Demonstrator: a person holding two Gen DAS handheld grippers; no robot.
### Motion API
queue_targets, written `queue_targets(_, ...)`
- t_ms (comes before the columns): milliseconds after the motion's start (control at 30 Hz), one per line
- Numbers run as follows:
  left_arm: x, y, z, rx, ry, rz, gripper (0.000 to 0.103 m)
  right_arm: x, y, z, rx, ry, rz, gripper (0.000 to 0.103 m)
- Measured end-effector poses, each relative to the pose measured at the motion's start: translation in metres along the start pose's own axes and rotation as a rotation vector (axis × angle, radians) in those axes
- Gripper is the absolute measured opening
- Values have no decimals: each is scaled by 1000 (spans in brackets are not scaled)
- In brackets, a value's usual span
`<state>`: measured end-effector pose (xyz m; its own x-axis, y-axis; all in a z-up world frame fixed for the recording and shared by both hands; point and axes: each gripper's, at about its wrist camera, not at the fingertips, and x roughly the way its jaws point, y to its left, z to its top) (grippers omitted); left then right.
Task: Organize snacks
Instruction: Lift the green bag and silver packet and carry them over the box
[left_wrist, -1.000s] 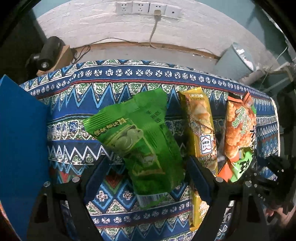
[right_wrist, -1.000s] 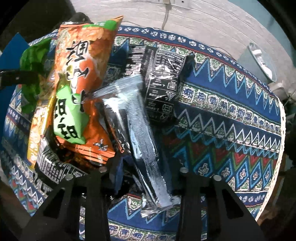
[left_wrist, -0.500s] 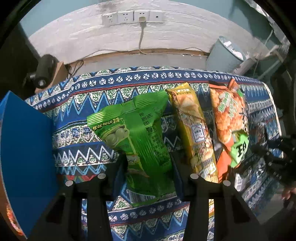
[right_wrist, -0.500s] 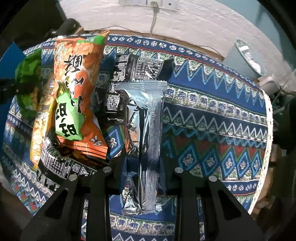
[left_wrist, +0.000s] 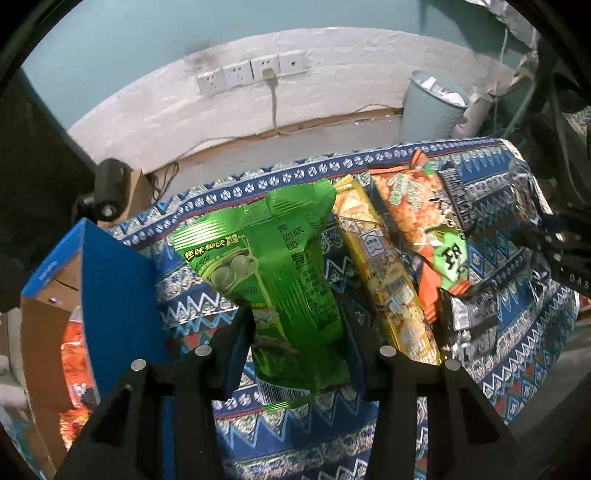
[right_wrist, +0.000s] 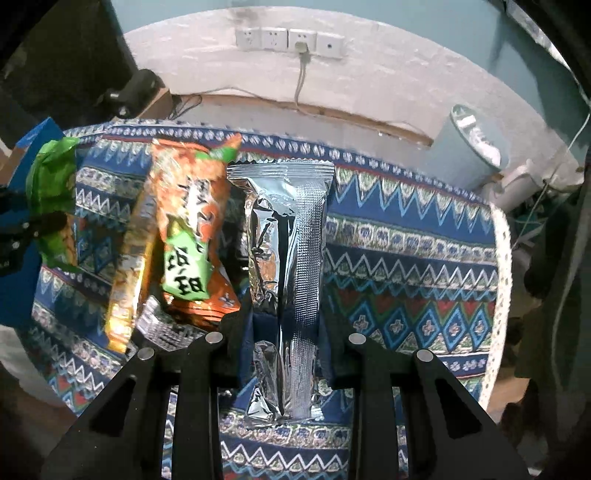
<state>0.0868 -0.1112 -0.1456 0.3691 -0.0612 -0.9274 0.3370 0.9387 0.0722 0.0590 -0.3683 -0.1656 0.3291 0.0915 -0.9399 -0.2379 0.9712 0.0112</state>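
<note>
My left gripper (left_wrist: 297, 332) is shut on a green snack bag (left_wrist: 280, 273) and holds it above the patterned tablecloth (left_wrist: 207, 310). My right gripper (right_wrist: 284, 332) is shut on a silver foil snack pack (right_wrist: 286, 266) and holds it upright above the cloth. On the table lie a yellow snack pack (left_wrist: 384, 280), an orange and green snack bag (left_wrist: 424, 225) and black snack packs (left_wrist: 476, 317). The green bag also shows at the left of the right wrist view (right_wrist: 53, 206), as does the orange bag (right_wrist: 192, 236).
A blue cardboard box (left_wrist: 110, 295) with orange packs inside stands at the left of the table. A grey bin (left_wrist: 432, 103) stands behind the table by the white wall with sockets (left_wrist: 255, 72). The cloth's right edge (right_wrist: 498, 258) drops off.
Both grippers have closed on their bags and lifted them off the table. The silver pack has swung upright. Both views have risen and pulled back from the cloth.
</note>
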Motion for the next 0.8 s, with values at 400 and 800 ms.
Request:
queue_targets(400, -53, 20, -20, 2, -85, 35, 47, -40, 37, 23, -51, -106, 42, 27)
queue_targets(800, -89, 57, -40, -37, -150, 88, 47, -70, 101, 43, -142, -187, 131, 27)
